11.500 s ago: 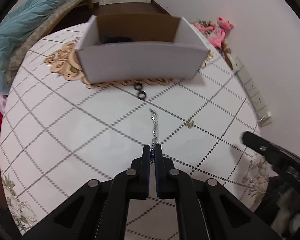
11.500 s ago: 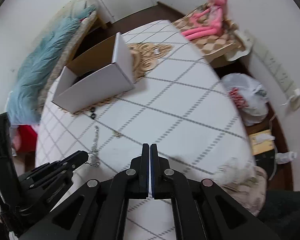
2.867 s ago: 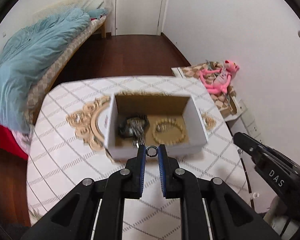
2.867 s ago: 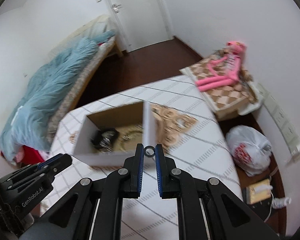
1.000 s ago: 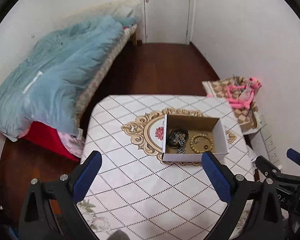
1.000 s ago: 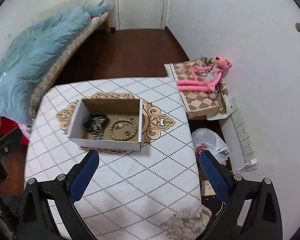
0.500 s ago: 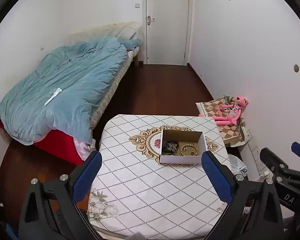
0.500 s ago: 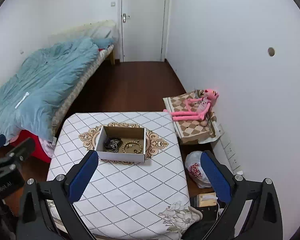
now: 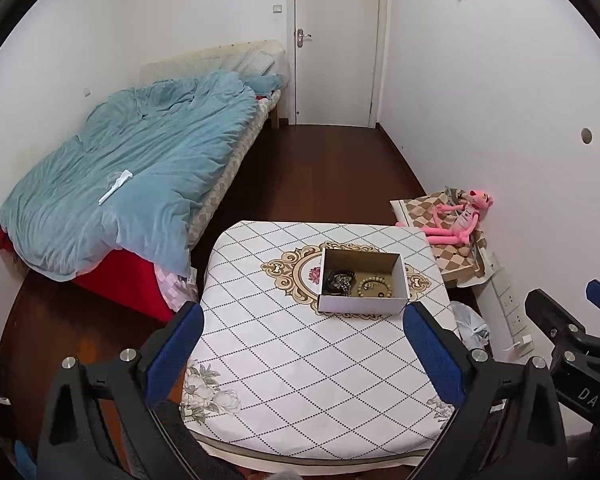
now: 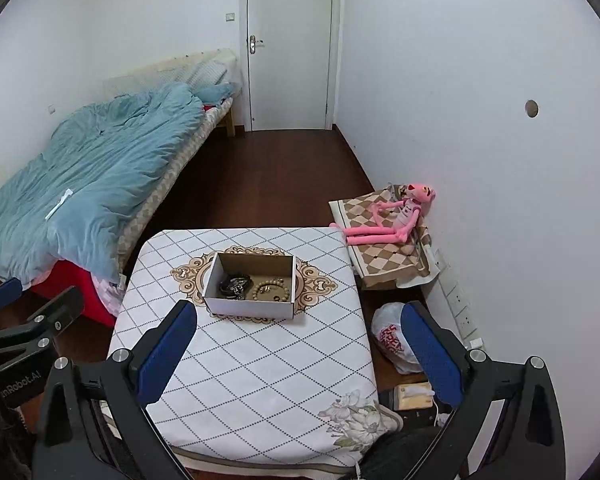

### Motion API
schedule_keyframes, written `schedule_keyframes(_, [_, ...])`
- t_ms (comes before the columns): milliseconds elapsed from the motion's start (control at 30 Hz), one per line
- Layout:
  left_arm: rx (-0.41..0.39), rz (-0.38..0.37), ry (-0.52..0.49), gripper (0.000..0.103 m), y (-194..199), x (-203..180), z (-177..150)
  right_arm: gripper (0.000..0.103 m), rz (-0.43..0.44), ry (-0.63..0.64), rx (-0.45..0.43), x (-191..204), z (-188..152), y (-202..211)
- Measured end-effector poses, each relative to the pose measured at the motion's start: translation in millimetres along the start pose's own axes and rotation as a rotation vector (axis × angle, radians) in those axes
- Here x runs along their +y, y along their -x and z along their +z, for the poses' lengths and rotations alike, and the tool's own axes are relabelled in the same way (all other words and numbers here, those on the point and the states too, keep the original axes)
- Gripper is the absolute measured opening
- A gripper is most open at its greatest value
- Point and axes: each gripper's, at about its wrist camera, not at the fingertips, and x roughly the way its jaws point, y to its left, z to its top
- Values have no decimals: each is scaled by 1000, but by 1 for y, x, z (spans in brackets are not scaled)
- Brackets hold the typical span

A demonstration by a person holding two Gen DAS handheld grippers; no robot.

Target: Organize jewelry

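- The left gripper [image 9: 303, 350] hung high above the table [image 9: 300, 380], its blue-padded fingers [image 9: 174, 350] spread wide apart and holding nothing.
- The right gripper [image 10: 300, 350] was likewise raised well over the table, its fingers [image 10: 166, 350] spread wide and empty.
- Each tool showed at the edge of the other's view: the right one low at the right edge of the left wrist view, the left one low at the left edge of the right wrist view.
- The jewelry lay inside an open white cardboard box [image 9: 362, 304] standing on the gold ornament printed in the middle of the tablecloth, toward the far side of the table.
- In the box, a dark tangle of chains [image 9: 339, 281] sat at the left and a ring of tan beads [image 9: 376, 286] at the right, just beside each other.
- In the right wrist view the same box [image 10: 249, 307] showed the dark chains [image 10: 233, 286] and the beads [image 10: 271, 289] lying on its brown floor.
- The rest of the white, diamond-patterned cloth carried only printed flowers at the near corners.
- A bed with a blue quilt [image 9: 132, 176] stood to the left of the table, and a closed white door [image 9: 336, 44] at the far end of the room.
- A pink plush toy [image 9: 458, 220] sat on a checked cushion against the right wall, and a white plastic bag [image 10: 392, 338] lay on the floor beside the table.
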Motion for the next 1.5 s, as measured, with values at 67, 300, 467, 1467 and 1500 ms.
schedule_keyframes(67, [22, -8, 1, 102, -7, -3, 4, 103, 1, -2, 10, -1, 4, -6])
schedule_keyframes(300, [57, 5, -6, 102, -36, -12, 20, 103, -27, -15, 49, -8, 23, -45])
schedule_keyframes(467, [87, 31, -18, 102, -62, -19, 31, 103, -38, -7, 106, -8, 34, -80])
schedule_keyframes(1467, [131, 47, -9, 102, -90, -11, 45, 103, -25, 31, 180, 6, 50, -122])
schedule_keyframes(1500, [131, 47, -7, 102, -91, -10, 44, 103, -24, 30, 181, 5, 50, -122])
